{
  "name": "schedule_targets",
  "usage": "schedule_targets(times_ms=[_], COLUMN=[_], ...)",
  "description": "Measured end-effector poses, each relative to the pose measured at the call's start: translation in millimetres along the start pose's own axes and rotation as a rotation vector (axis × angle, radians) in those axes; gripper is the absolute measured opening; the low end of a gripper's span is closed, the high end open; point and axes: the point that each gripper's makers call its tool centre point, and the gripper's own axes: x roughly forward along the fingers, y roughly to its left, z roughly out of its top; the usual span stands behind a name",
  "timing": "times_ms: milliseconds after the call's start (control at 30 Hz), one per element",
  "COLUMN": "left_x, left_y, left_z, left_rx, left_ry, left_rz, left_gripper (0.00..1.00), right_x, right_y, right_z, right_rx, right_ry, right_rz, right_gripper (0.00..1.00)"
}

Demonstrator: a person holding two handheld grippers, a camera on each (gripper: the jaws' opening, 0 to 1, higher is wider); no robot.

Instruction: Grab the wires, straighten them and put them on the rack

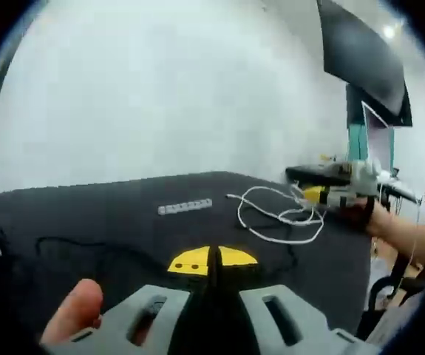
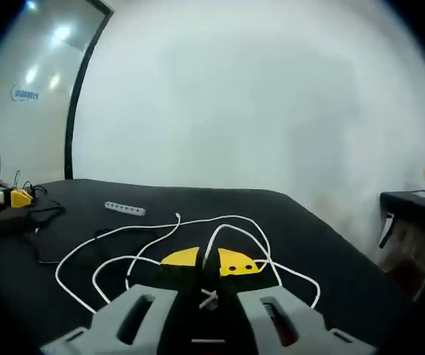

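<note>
On the black table (image 1: 86,207) a black wire (image 1: 72,242) runs in from the left to the yellow tips of my left gripper (image 1: 213,260), whose jaws are shut on it. A white wire (image 1: 279,216) lies in loose loops at the right, leading to my right gripper (image 1: 314,196), held by a hand. In the right gripper view the white wire (image 2: 160,233) loops ahead and passes between the shut jaws of my right gripper (image 2: 210,275). The small grey rack (image 1: 186,206) (image 2: 125,208) lies flat further back. At the far left, my left gripper (image 2: 21,198) holds the black wire (image 2: 42,214).
A thumb (image 1: 75,310) rests beside my left jaw. Beyond the table's right edge stand a teal post (image 1: 358,140) and a dark screen (image 1: 364,52). A black side table (image 2: 412,201) is at the right, and a glass door (image 2: 27,89) at the left.
</note>
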Motion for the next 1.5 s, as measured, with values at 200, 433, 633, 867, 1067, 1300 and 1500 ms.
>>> schedule_targets(times_ms=[200, 433, 633, 867, 1067, 1300, 1500], left_x=[-5, 33, 75, 57, 26, 64, 89], left_y=[14.6, -82.8, -111.6, -50.9, -53.4, -90.7, -90.2], left_z=[22.9, -35.4, -92.4, -35.2, 4.9, -49.6, -85.1], left_rx=[0.223, 0.354, 0.586, 0.82, 0.602, 0.525, 0.364], left_ry=[-0.052, 0.18, 0.376, 0.337, 0.223, 0.459, 0.557], left_rz=[0.153, -0.114, -0.161, 0.188, 0.142, -0.152, -0.219], left_gripper=[0.38, 0.44, 0.18, 0.0, 0.0, 0.15, 0.11], right_x=[0, -3, -2, 0, -5, -9, -11], right_y=[-17, -35, -32, -32, -27, -25, -23], right_z=[8.7, 18.4, 21.2, 21.1, 25.6, 25.7, 26.3], right_rx=[0.093, 0.154, 0.132, 0.107, 0.099, 0.097, 0.1], right_ry=[-0.048, -0.113, -0.124, -0.128, -0.151, -0.154, -0.159], right_rz=[-0.005, -0.049, -0.037, -0.035, -0.027, -0.029, -0.025], right_gripper=[0.08, 0.09, 0.09, 0.09, 0.09, 0.09, 0.09])
